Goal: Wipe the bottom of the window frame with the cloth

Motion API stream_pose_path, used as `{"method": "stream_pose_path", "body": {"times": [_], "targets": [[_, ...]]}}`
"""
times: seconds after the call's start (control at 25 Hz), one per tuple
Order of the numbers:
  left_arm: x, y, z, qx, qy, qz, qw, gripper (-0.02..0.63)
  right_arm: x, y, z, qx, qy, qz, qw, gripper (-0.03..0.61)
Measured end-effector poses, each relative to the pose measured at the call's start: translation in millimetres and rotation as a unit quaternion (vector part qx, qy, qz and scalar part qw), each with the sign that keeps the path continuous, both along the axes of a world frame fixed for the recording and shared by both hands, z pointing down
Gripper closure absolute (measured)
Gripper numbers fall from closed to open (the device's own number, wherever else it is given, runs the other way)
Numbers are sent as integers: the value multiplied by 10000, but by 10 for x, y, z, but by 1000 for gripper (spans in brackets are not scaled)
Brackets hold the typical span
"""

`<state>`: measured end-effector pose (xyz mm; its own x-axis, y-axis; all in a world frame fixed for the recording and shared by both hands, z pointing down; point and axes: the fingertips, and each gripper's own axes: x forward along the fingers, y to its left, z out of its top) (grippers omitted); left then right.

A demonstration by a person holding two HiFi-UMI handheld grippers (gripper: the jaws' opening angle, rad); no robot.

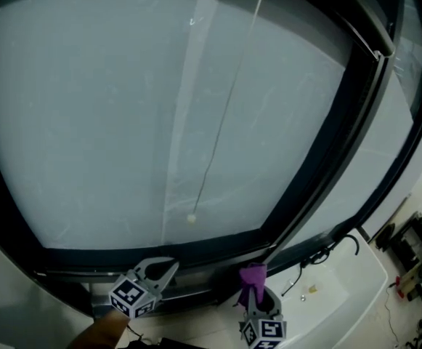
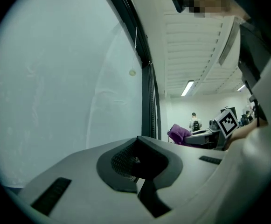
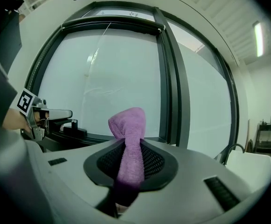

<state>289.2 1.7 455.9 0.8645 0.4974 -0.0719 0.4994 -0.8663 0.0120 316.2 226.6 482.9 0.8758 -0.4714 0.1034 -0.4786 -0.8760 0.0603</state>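
Note:
A purple cloth (image 1: 253, 276) sticks up from my right gripper (image 1: 255, 288), which is shut on it just below the dark bottom rail of the window frame (image 1: 196, 251). In the right gripper view the cloth (image 3: 128, 125) stands between the jaws of that gripper (image 3: 130, 160), a little short of the rail (image 3: 98, 138). My left gripper (image 1: 157, 270) hovers by the same rail further left, shut with nothing in it. From the left gripper view, its jaws (image 2: 137, 160) are together, and the cloth (image 2: 179, 133) shows off to the right.
Frosted glass (image 1: 123, 122) fills the frame. A thin blind cord ends in a small bead (image 1: 192, 218). A dark vertical mullion (image 1: 319, 151) splits off a right pane. A white ledge (image 1: 349, 286) with small items and a black hook (image 1: 349, 240) lies at the right.

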Motion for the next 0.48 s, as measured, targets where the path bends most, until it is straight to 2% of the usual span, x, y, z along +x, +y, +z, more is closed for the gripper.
{"method": "stream_pose_path", "body": {"times": [0.32,0.48], "targets": [[2,8,19,-5,-71,-52,10000,609,8,-69,-1,63,-15,-194,9998,499],[31,45,-2,-305,40,-191,9993,609,76,-8,2,-58,-98,-295,9995,497]]}}
